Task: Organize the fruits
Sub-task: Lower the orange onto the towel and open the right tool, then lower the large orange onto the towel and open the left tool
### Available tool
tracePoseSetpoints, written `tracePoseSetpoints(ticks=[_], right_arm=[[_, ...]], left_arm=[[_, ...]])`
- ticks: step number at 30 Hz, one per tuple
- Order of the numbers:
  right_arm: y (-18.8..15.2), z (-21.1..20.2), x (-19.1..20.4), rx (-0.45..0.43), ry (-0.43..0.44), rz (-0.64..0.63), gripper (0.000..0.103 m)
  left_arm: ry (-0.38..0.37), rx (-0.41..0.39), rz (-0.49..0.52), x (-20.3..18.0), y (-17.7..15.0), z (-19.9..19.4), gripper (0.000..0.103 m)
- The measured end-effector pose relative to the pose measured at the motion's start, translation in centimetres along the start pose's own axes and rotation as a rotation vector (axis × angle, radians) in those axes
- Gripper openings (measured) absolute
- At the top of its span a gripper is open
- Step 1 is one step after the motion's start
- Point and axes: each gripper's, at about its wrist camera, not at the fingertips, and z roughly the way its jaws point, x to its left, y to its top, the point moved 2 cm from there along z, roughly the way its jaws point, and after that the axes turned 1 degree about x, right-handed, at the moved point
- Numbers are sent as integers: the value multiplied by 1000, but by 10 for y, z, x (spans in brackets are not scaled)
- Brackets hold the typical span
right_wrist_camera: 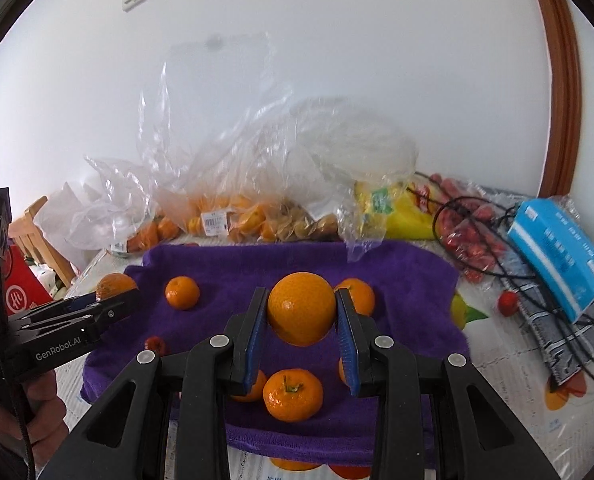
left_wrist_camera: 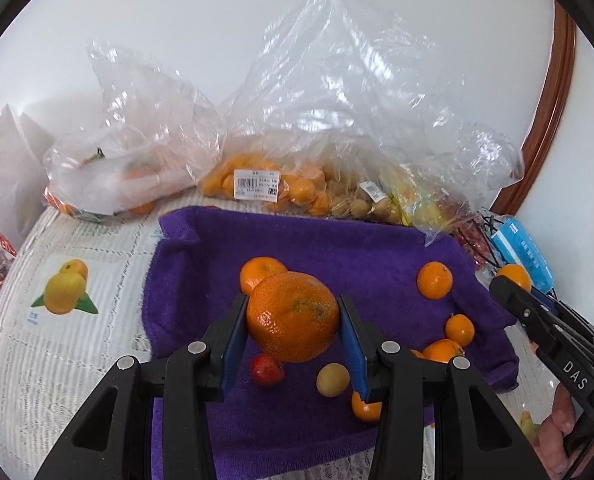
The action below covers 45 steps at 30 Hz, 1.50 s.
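The left tool [left_wrist_camera: 293,316] is clamped on a large dimpled orange mandarin [left_wrist_camera: 293,316], its blue-padded fingers [left_wrist_camera: 235,344] pressing both flanks and holding the fruit up above the purple terry towel [left_wrist_camera: 337,248]. The right tool [right_wrist_camera: 301,312] likewise grips a smooth round orange [right_wrist_camera: 301,308] between its blue pads [right_wrist_camera: 255,344], lifted clear of the same purple terry towel [right_wrist_camera: 233,268].

Nearest under the left tool lie a small red fruit [left_wrist_camera: 267,369], a pale yellow-brown round fruit [left_wrist_camera: 333,379] and a small orange citrus [left_wrist_camera: 365,406] partly hidden by the right finger. Under the right tool a stemmed mandarin [right_wrist_camera: 293,394] sits on the towel near its front edge.

Further out on the towel, a small mandarin [left_wrist_camera: 435,280] rests alone toward the right side, and a second small one [left_wrist_camera: 459,330] lies nearer that edge. Another mandarin [left_wrist_camera: 259,270] sits just behind the held fruit.

The towel lies on a worktop covered with a white fruit-printed cloth [left_wrist_camera: 65,336]. At the back edge of the towel stand crumpled clear plastic bags [left_wrist_camera: 337,120] holding labelled orange citrus [left_wrist_camera: 257,184] and small tan fruits [left_wrist_camera: 361,200]. To the right, a blue tissue packet [right_wrist_camera: 557,248] rests among black cables [right_wrist_camera: 489,240], with a bag of red fruits [right_wrist_camera: 469,232] beside it. A white wall [right_wrist_camera: 337,40] stands behind.
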Motion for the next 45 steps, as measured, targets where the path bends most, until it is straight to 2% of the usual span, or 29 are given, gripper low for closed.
tracePoseSetpoints(ticks=[16,28,45], right_arm=[[-26,47,1,102,-21,-57,33],[-30,49,-1,112,-24,-56,33],[-33,45,-8,117,-27,-30,33]], left_arm=[[-1,60,2,-1,-20,34,41],[-30,61,7,-3,-23,36,41],[-29,56,7,-3,-25,35,42]])
